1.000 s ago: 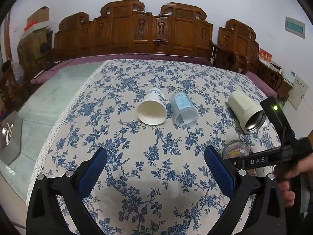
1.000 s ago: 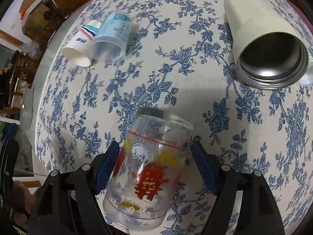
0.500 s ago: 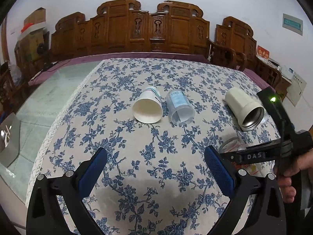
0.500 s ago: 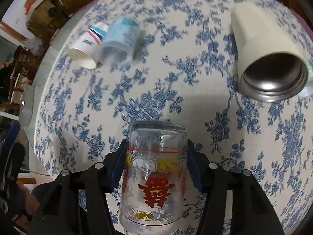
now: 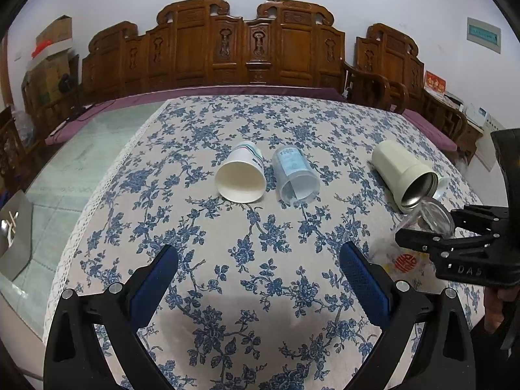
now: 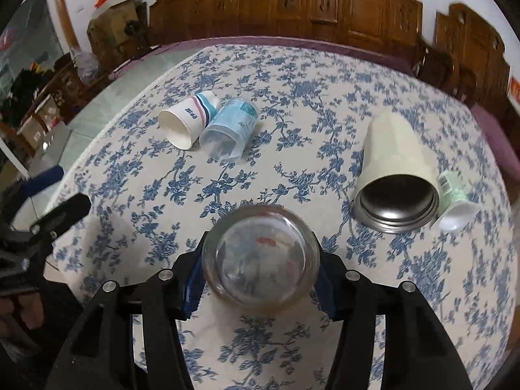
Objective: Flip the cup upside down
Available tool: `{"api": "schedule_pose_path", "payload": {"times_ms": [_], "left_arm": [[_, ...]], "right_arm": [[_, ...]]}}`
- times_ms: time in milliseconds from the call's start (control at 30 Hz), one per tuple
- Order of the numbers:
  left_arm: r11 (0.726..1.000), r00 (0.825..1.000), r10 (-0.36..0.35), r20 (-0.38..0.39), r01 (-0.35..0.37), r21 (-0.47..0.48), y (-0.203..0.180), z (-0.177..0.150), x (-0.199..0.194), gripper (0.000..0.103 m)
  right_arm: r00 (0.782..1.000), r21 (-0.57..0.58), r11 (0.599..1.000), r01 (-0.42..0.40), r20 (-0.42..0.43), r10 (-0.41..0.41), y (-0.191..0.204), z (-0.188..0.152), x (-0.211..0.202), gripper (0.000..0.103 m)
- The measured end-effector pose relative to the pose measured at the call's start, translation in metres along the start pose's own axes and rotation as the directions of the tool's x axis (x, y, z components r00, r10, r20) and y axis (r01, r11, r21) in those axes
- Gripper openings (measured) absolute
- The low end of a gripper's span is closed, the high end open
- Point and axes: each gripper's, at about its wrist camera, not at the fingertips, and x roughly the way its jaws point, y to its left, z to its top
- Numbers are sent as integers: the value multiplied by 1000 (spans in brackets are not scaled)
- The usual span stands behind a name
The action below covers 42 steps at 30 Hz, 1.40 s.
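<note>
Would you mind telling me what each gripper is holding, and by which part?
The right gripper clamps the clear printed glass cup by its side walls. The left gripper is open, holding nothing.

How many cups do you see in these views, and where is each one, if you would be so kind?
5: the glass cup clamped in the right gripper; on the tablecloth, lying down, the paper cup, clear plastic cup, cream steel tumbler and small green cup behind it.

Glossy clear glass cup (image 6: 260, 256); matt floral cloth tablecloth (image 5: 260, 260); shiny steel-lined tumbler (image 6: 396, 175).
</note>
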Motion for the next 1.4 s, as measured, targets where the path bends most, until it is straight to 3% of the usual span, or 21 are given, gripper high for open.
{"api": "schedule_pose_path", "payload": {"times_ms": [300,667,1000,1200,1400], "left_arm": [[1000,1000,19,9,-19,11,-1,0,-2,95],[1000,1000,21,4,-21,19,-3,-1,-2,95],[999,1000,26,-5,-26,34,-9,-4,-1,95],[999,1000,27,-8,-27,48,-23,-6,-10,95],[998,999,43,-2,-42,51,-39,-7,-27,95]], "right_arm": [[1000,-32,999,11,9,-10,6,3,7,59],[998,38,998,-51,43,49,1,-1,8,63],[990,79,995,-53,131,43,-8,-25,-21,76],[980,130,991,-17,200,-10,-19,-42,-53,99],[973,166,986,18,223,-55,-29,-55,-80,101]]}}
